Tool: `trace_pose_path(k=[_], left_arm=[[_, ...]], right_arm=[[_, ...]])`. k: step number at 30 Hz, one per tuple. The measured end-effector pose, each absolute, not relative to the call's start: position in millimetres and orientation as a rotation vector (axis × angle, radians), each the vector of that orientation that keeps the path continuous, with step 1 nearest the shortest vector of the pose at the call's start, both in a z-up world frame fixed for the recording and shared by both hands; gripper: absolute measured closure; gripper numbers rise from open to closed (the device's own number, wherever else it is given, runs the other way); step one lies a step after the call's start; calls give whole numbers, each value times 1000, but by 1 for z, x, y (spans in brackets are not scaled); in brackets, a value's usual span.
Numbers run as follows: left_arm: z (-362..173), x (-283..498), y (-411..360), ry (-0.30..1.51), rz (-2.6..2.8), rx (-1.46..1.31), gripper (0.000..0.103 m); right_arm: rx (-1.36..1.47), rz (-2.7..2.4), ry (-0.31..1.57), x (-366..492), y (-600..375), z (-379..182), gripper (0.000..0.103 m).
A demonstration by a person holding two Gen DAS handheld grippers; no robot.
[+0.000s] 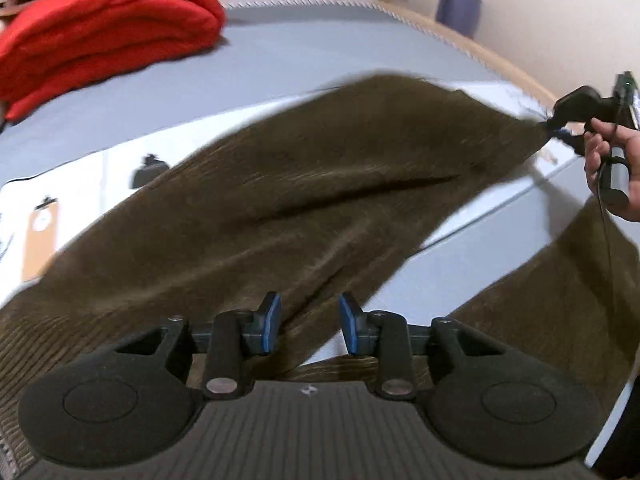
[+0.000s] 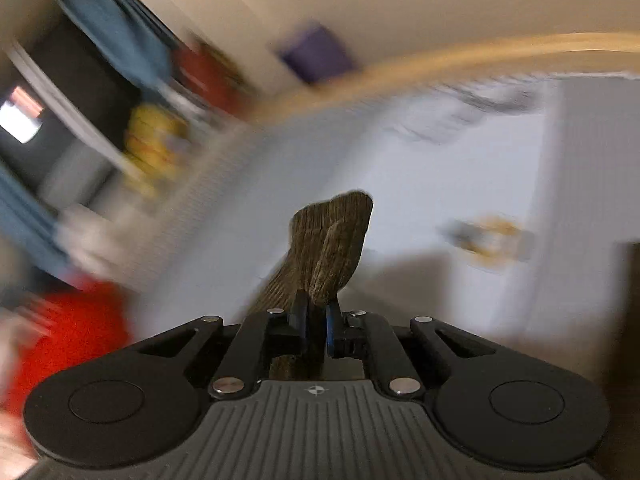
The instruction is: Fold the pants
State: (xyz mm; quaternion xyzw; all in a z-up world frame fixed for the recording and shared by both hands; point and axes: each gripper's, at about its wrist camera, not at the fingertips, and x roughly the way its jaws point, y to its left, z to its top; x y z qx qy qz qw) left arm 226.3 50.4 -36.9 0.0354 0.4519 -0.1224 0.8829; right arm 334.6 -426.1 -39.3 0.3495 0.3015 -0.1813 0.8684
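The brown corduroy pants [image 1: 304, 200] hang stretched in the air above the grey bed [image 1: 280, 48], one end carried off to the right. There the right tongs [image 2: 316, 320] are pressed together on a bunched tuft of the cloth, which stands up between the blue pads. The left tongs [image 1: 308, 320] are spread, with the fabric lying just beyond and below them and nothing caught between the pads.

The main risk, as I judge it: only one pinch holds the garment, on a small bunch of cloth, so a quick swing could drag the tuft out and drop the pants in a heap. The right wrist view is heavily blurred, which suggests fast motion, though I cannot be sure how deep the bite is. The left tongs might also close on one layer only, or on a crease, and set the fold crooked. A trailing leg could brush the red blanket [image 1: 104, 36].

Count: one pair of pants, two tongs, one folded red blanket, one bed
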Motion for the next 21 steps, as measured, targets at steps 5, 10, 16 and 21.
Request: trace_pose_path(k=[5, 10, 16, 21], left_arm=[[-66, 241, 32, 1015, -241, 113, 61], [-95, 248, 23, 1065, -257, 150, 54], [-106, 248, 14, 1025, -219, 273, 76], [-93, 248, 27, 1040, -216, 242, 98]], right_arm=[[851, -369, 781, 339, -453, -78, 78], [913, -370, 737, 336, -477, -88, 64], [1025, -322, 707, 343, -493, -98, 63], [938, -311, 654, 350, -488, -81, 95]])
